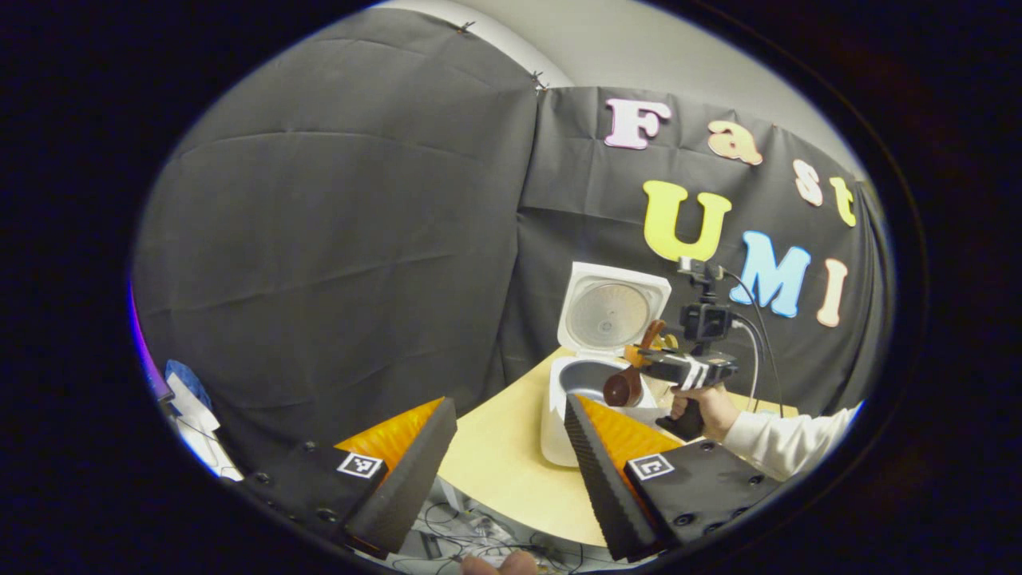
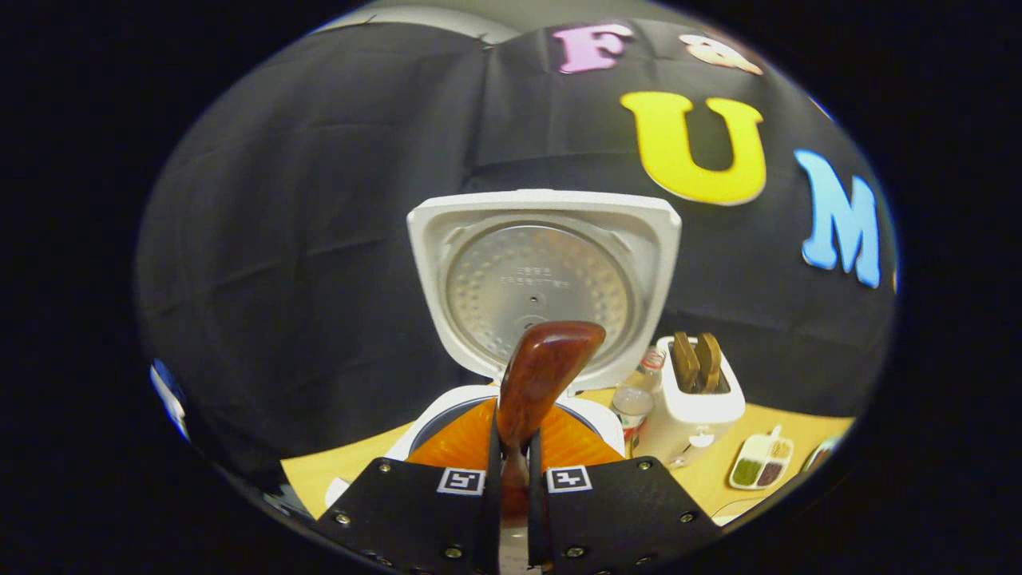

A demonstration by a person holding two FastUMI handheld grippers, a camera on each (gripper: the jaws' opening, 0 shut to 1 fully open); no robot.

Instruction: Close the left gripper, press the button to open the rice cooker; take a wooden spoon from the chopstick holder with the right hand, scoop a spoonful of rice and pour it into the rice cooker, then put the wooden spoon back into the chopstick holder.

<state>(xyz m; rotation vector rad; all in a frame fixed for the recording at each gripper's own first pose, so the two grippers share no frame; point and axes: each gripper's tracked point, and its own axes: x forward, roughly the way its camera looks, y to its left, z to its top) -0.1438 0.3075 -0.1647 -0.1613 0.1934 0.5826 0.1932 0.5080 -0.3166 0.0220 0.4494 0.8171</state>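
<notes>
The white rice cooker (image 1: 559, 423) stands on the wooden table with its lid (image 1: 611, 311) raised upright and the pot open. In the left gripper view, my left gripper (image 1: 509, 403) is open and holds nothing, back from the cooker near the table's edge. A hand holds my right gripper (image 1: 639, 363) over the pot, shut on a brown wooden spoon (image 1: 627, 385) whose bowl hangs down above the opening. In the right gripper view, the spoon's handle (image 2: 547, 367) sticks up between the fingers of my right gripper (image 2: 511, 439), in front of the lid (image 2: 543, 271). I cannot tell whether rice lies in the spoon.
Right of the cooker stands a white chopstick holder (image 2: 695, 407) with wooden utensils in it, and a small bottle (image 2: 636, 395) sits between them. A small divided dish (image 2: 762, 463) lies farther right on the table (image 2: 711, 475). Cables (image 1: 479, 531) hang below the table edge.
</notes>
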